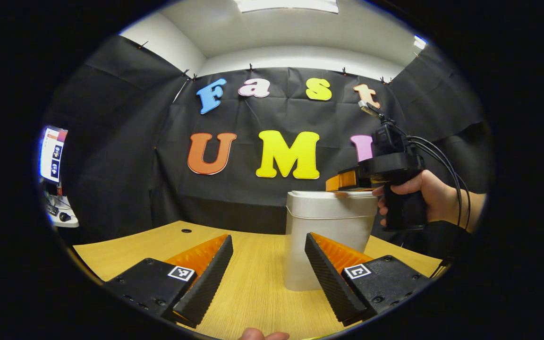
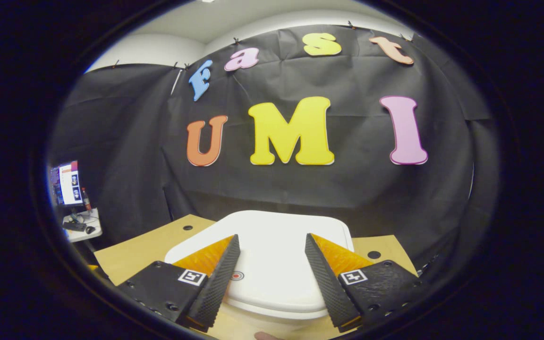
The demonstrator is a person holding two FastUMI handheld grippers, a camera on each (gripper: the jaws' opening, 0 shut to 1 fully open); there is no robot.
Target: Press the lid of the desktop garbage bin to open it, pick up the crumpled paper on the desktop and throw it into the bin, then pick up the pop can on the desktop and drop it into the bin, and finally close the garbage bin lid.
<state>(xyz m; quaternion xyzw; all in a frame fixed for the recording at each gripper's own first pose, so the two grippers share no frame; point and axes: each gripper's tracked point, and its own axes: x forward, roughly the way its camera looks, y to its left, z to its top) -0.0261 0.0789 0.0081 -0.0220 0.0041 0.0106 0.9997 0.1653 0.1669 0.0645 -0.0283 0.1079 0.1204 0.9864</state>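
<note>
White bin lid [image 2: 272,255] is shut under my right gripper [image 2: 268,276]; my left gripper [image 1: 268,278] waits nearby, both jaws apart.

- Your left gripper [image 1: 269,274] has its fingers spread wide over bare wooden table [image 1: 253,283]; that strip of table ahead is free.
- The garbage bin [image 1: 326,236] stands upright just right of that path, behind the right-hand finger.
- Your right gripper [image 1: 347,182], held in a hand [image 1: 425,196], sits just above the bin's closed lid [image 2: 276,255].
- The black cloth wall [image 1: 125,179] closes off the table's far edge.
</note>
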